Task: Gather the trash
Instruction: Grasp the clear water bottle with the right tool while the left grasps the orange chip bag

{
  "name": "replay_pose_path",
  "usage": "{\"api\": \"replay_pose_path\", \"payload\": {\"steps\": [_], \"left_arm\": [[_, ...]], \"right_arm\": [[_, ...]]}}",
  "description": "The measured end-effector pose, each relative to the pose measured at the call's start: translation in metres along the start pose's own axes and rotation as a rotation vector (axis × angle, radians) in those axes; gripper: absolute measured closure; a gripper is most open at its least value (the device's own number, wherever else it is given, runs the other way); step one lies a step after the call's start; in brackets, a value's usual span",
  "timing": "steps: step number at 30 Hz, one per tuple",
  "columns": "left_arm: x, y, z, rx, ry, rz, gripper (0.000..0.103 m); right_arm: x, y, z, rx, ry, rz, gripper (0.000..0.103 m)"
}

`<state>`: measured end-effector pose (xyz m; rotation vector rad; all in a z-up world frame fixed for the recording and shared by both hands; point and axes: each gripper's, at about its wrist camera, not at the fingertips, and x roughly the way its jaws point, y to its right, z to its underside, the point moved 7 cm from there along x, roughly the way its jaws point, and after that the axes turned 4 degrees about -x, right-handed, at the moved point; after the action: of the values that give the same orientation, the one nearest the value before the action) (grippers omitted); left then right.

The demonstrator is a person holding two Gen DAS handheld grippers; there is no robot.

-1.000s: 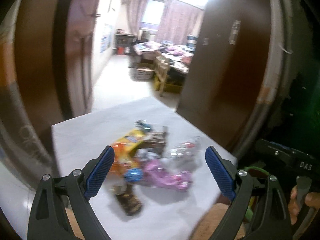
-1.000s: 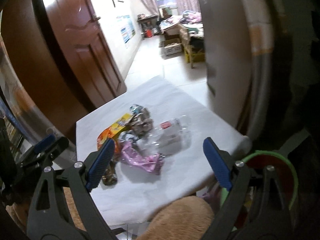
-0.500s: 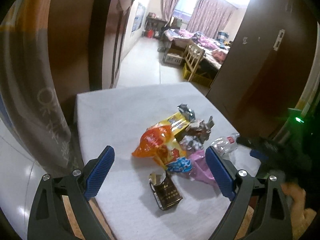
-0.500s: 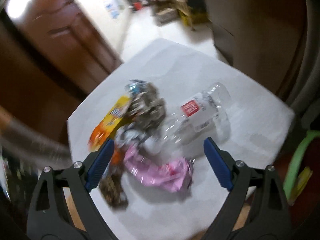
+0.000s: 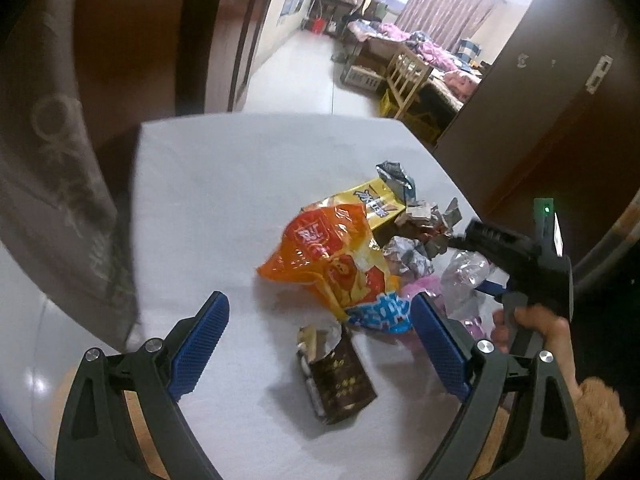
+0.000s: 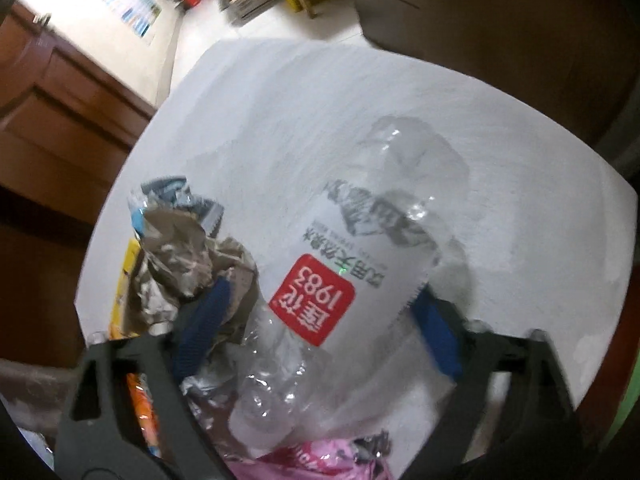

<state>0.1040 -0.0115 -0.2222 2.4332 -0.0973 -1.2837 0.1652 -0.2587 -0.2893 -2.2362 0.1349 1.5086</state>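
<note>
A white worktop [image 5: 224,184] holds a heap of trash — an orange snack bag [image 5: 332,256], crumpled wrappers and a brown packet [image 5: 340,376]. The right hand-held gripper [image 6: 320,320] straddles a clear plastic bottle [image 6: 340,280] lying on the worktop, its jaws just closing on it. The left hand-held gripper [image 5: 320,344] hovers with jaws apart — empty.

Left wrist view looks steeply down over the white table [image 5: 224,184] from a little back; right wrist view sits very close, blurred, probably steeper. Both share the crushed bottle [image 6: 352,280].
</note>
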Motion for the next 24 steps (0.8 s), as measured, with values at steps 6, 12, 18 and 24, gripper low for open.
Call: {"api": "replay_pose_path", "payload": {"steps": [6,12,18,24], "left_arm": [[0.054,0.008,-0.008,-0.044,-0.079,0.004,0.015],[0.093,0.008,-0.009,-0.105,-0.153,-0.022,0.015],[0.094,0.011,-0.011,-0.116,-0.126,-0.035,0.036],[0.064,0.023,-0.017,-0.026,-0.070,-0.008,0.070]], "right_arm": [[-0.020,-0.007,0.004,-0.070,0.064,-0.052,0.037],[-0.070,-0.018,0.012,-0.175,0.158,-0.092,0.038],[-0.110,-0.025,0.023,-0.244,0.221,-0.155,0.038],[-0.142,-0.040,0.030,-0.298,0.257,-0.200,0.038]]}}
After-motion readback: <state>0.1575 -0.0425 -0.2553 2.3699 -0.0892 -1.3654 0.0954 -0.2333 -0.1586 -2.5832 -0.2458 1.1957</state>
